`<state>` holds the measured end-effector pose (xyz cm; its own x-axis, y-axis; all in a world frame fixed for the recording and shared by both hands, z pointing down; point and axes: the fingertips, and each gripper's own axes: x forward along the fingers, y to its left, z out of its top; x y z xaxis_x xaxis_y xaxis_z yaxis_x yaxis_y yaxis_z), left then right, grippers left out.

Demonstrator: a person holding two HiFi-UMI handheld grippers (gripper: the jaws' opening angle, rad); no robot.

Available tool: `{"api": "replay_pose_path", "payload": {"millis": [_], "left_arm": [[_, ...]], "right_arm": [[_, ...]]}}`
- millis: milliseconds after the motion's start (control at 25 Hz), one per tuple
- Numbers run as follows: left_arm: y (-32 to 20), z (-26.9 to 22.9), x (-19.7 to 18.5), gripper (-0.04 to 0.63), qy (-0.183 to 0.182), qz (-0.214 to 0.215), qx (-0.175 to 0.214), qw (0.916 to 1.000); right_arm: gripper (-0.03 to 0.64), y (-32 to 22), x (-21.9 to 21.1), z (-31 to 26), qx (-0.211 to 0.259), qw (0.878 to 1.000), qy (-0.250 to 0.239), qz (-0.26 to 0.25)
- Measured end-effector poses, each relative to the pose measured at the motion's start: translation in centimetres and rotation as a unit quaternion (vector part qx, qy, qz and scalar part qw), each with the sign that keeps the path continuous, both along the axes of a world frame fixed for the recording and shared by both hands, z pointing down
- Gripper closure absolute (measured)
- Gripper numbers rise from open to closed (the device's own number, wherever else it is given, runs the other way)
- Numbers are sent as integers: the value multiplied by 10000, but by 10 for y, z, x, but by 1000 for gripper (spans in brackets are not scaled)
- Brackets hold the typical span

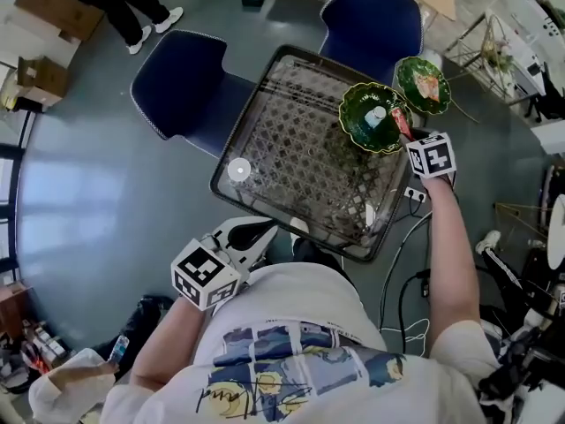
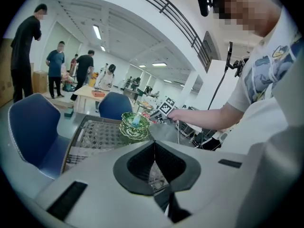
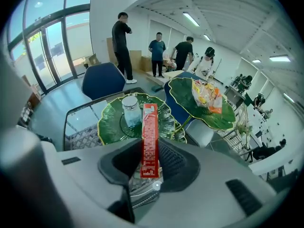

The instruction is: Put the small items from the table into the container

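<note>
A two-tier green leaf-shaped dish [image 1: 372, 117] stands at the far right corner of the glass lattice table [image 1: 291, 148]. Its lower tier [image 3: 111, 125] holds a small clear jar [image 3: 130, 109]; its upper tier [image 3: 202, 106] holds an orange snack packet [image 3: 207, 93]. My right gripper [image 1: 404, 129] hovers by the lower tier's right rim, shut on a slim red packet [image 3: 150, 139] that points at the dish. My left gripper [image 1: 265, 231] sits at the table's near edge, jaws together with nothing in them. A small white round item [image 1: 239, 170] lies on the table's left side.
Two blue chairs [image 1: 181, 78] [image 1: 371, 16] stand behind the table. Cables [image 1: 406, 281] trail on the floor at the right, beside a wire rack [image 1: 494, 51]. Several people stand at the back [image 3: 123, 42]. Cardboard boxes [image 1: 40, 78] sit far left.
</note>
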<state>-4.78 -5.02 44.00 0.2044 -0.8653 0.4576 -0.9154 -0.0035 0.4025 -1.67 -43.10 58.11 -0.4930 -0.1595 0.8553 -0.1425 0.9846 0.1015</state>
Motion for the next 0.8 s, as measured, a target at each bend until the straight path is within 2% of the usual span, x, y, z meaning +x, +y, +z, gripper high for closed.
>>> {"api": "replay_pose_path", "payload": {"millis": [320,600,800], "left_arm": [[13,2,-16,586,-9,-550,-128,9984],[17,3,-13,586,7,-736,-184,9971],[16,1,-12,586,-8,-806,-192,9966]], "right_arm": [[508,-19,-42,18,127,9997,110,-165],[508,-14,-61,27,113,9990,-9,-422],[508,-16,-65,29,163,9989,-141,-416]]}}
